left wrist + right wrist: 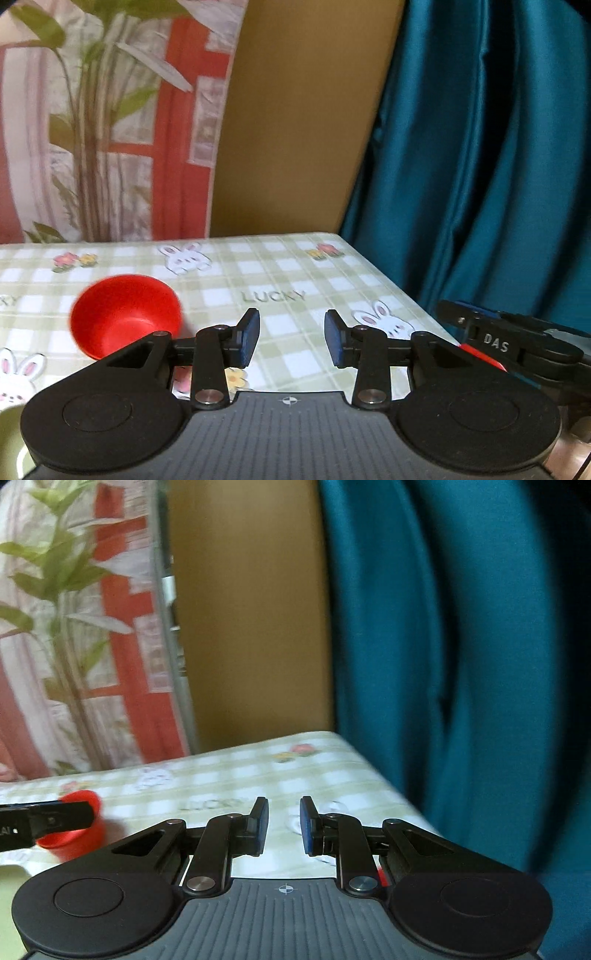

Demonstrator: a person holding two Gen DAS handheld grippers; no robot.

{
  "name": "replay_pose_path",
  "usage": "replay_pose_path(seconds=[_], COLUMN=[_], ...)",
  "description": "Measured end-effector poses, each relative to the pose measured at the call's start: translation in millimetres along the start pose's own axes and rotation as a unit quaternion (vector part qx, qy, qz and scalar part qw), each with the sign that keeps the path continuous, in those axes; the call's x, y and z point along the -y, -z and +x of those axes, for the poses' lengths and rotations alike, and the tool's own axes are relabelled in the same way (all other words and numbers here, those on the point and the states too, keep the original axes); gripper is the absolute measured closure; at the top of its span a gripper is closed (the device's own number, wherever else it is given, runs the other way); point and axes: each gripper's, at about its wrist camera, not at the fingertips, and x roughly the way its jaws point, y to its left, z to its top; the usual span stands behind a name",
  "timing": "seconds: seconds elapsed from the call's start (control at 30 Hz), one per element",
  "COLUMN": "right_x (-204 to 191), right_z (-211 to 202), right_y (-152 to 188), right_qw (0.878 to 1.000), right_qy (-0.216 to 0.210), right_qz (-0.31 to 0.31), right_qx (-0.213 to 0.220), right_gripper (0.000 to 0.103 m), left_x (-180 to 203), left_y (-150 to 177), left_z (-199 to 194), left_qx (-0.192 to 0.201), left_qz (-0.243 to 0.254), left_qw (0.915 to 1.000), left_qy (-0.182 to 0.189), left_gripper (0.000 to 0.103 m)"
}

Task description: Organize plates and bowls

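Observation:
A red bowl [125, 314] stands upright on the checked tablecloth [280, 273], left of my left gripper [291, 338] and slightly beyond its fingertips. That gripper is open, and only cloth shows between its blue pads [249, 338]. My right gripper [284, 823] hovers near the table's right edge, its jaws a narrow gap apart with nothing in them. From the left wrist view the right gripper [454, 310] is seen side-on at the right, with a red sliver below it that I cannot identify. In the right wrist view the left gripper [74, 814] partly hides the red bowl [79, 840].
The table's right edge [413, 295] runs beside a teal curtain [480, 166]. Behind the table are a brown panel [295, 129] and a leaf-patterned cloth [103, 129]. A pale green rounded thing [9, 435] shows at the bottom left corner.

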Motion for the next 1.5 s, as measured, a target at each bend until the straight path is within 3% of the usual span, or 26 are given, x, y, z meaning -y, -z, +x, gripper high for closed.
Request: replay_pose_path(seconds=[0.2,0.57,1.1,1.5], right_x=[32,74,99,80], right_z=[-13,-3,8,16], right_y=[24,56,77,70], right_qw=[0.994,0.986,0.987,0.992], right_qy=[0.101,0.159,0.123,0.053], right_qz=[0.028,0.054,0.092,0.093], right_qx=[0.036,-0.013,-0.050,-0.064], right_gripper=[0.085,0.084,0.086,0.094], left_x=[14,55,91,93], left_y=[4,19,48,55], left_z=[11,36,77,84], left_qx=[-0.022,-0.060,-0.119,-0.124], left_qz=[-0.005,0.001,0.013,0.017], left_qw=[0.9995,0.9947,0.9870,0.9863], left_qy=[0.022,0.084,0.107,0.107], left_gripper=[0.058,0.055,0.055,0.057])
